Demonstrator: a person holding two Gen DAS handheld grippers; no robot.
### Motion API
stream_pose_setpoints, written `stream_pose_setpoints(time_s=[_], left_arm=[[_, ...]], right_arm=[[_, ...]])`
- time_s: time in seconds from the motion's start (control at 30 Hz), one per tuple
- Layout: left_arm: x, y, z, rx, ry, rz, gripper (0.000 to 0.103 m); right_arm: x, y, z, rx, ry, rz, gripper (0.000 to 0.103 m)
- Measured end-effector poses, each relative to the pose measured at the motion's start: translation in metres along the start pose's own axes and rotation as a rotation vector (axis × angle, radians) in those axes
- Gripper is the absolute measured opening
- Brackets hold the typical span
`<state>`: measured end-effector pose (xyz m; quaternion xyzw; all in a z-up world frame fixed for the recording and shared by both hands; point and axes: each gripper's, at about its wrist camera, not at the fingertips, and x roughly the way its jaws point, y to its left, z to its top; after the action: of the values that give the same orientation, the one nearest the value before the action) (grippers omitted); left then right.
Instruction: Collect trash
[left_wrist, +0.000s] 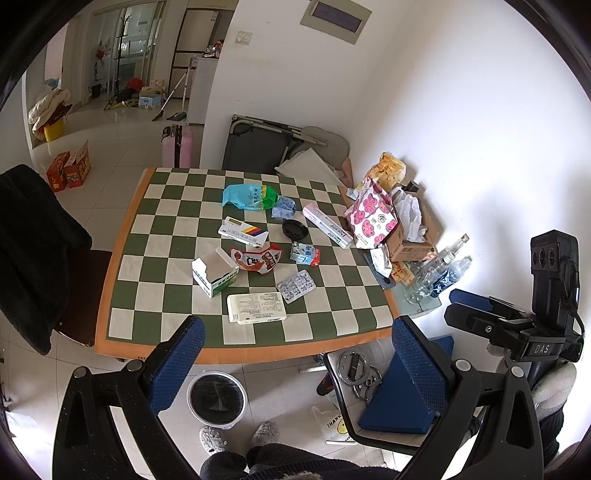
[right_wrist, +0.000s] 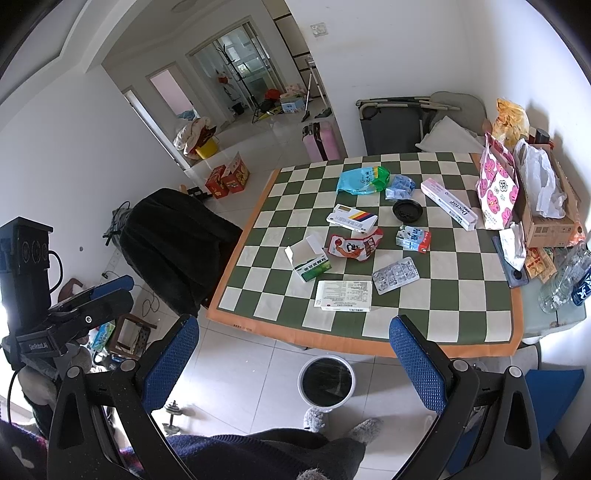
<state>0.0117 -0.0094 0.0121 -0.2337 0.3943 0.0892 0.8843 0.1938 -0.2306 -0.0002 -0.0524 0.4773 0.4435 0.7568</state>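
Observation:
Trash lies on the checkered table (left_wrist: 166, 302) (right_wrist: 461, 325): a flat white box (left_wrist: 256, 307) (right_wrist: 343, 294) nearest the front edge, a blister pack (left_wrist: 295, 285) (right_wrist: 395, 275), an open green-white box (left_wrist: 214, 273) (right_wrist: 308, 260), a red snack wrapper (left_wrist: 256, 258) (right_wrist: 354, 245), a small milk carton (left_wrist: 304, 253) (right_wrist: 413, 238), a black lid (left_wrist: 294, 229) (right_wrist: 407, 210) and a blue-green bag (left_wrist: 249, 196) (right_wrist: 364, 180). A white bin with a black liner (left_wrist: 217, 398) (right_wrist: 326, 381) stands on the floor before the table. My left gripper (left_wrist: 295, 362) and right gripper (right_wrist: 295, 362) are open, empty, above the front edge.
A long toothpaste box (left_wrist: 328, 226) (right_wrist: 448, 208), a pink flowered bag (left_wrist: 371, 216) (right_wrist: 496, 188), a cardboard box (left_wrist: 413, 240) (right_wrist: 546, 221) and bottles (left_wrist: 439, 269) crowd the table's right side. A black-draped chair (left_wrist: 33, 251) (right_wrist: 173, 236) stands left. A blue chair (left_wrist: 399, 398) is right.

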Motion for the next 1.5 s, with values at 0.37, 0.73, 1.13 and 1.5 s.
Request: stream_pose_setpoints(time_s=[0.37, 0.73, 1.13, 1.5], left_arm=[[0.000, 0.000, -0.001, 0.000, 0.000, -0.001, 0.103], [0.004, 0.001, 0.000, 0.010, 0.002, 0.005, 0.103], [0.110, 0.053, 0.033, 0.026, 0.072, 0.374, 0.103], [0.295, 0.134, 0.026, -0.370, 0.401, 0.512, 0.103]], right_arm=[[0.002, 0.006, 0.002, 0.002, 0.001, 0.004, 0.103], [0.024, 0.022, 0.024, 0.021, -0.008, 0.000, 0.103], [0.086, -0.021, 0.034, 0.249, -0.041, -0.277, 0.103], [0.266, -0.165, 0.096, 0.085, 0.308, -0.491, 0.103]])
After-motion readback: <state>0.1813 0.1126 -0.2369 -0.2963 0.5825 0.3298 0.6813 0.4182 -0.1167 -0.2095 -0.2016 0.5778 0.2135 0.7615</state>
